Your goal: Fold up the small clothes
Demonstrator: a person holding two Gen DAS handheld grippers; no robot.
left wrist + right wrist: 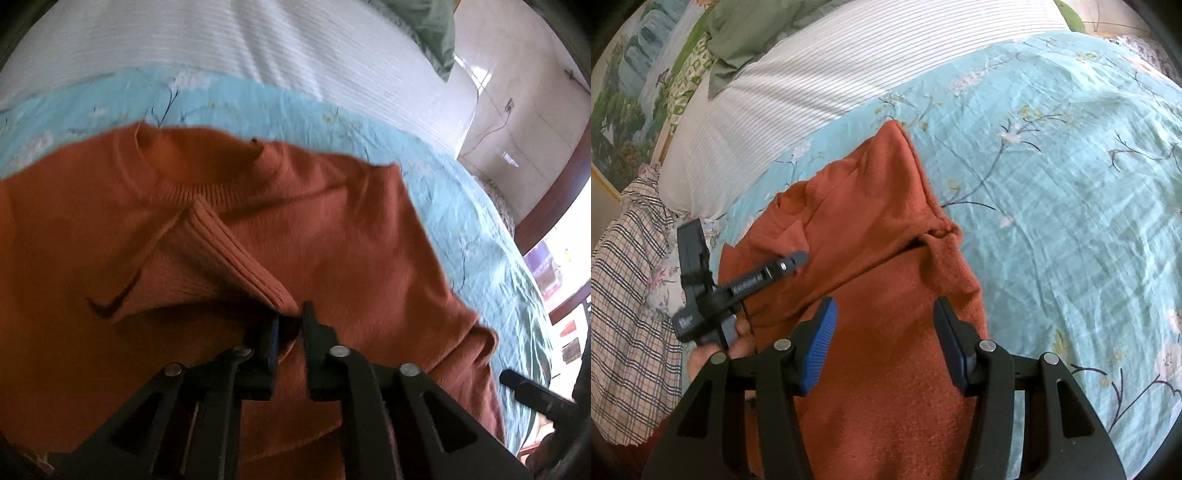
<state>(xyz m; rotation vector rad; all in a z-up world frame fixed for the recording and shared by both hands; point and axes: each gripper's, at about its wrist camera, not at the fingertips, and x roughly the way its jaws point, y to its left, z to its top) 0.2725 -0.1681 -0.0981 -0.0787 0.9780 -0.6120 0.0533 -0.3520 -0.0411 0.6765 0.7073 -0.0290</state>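
The left tool (290, 321) pinches a ribbed fold of the orange sweater (332, 229), while the right tool (884, 314) gapes wide above it, empty.

Black angular gripper frames with silver rivets; blue ribbed pads on the right fingers (820, 345).

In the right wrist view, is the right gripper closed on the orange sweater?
No. The right gripper hangs above the orange sweater with its blue-padded fingers wide apart, gripping no fabric.
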